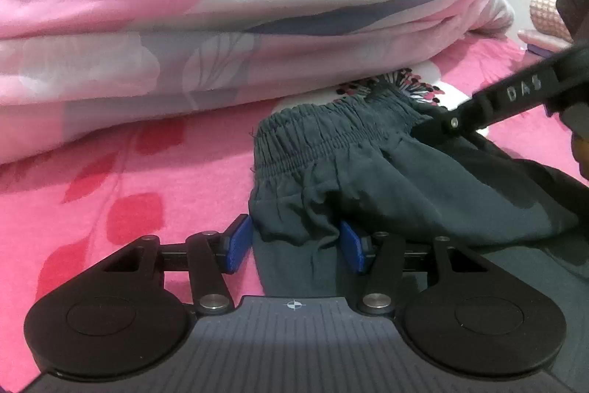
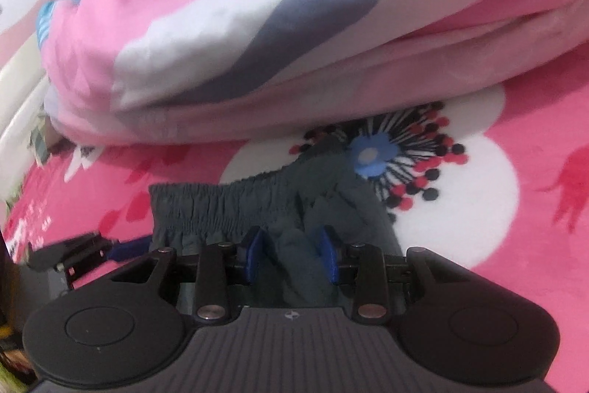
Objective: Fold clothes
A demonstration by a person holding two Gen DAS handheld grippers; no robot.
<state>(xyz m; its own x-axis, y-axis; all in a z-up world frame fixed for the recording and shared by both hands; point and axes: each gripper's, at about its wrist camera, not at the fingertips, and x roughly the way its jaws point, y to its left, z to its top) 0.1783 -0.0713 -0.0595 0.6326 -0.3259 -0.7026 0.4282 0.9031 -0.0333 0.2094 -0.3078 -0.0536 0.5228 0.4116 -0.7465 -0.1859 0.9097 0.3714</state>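
A: Left wrist view. Left gripper about half open, blue pads either side of a bunched fold of the dark grey trousers. Left pad sits against the cloth's edge, right pad is pressed into the fold. Reads as a grip on the fabric.

B: Where do the trousers lie?

A: On the pink flowered bedspread, elastic waistband away from the camera, just in front of the folded pink-and-white quilt.

B: And the other tongs?

A: Right gripper comes in from the right, its tip at the far corner of the waistband.

B: Right wrist view?

A: Right gripper narrower, roughly a third open. A ridge of trousers stands between the blue pads, both pads against it: clenched on cloth just below the waistband. Left gripper shows blurred at the left edge.
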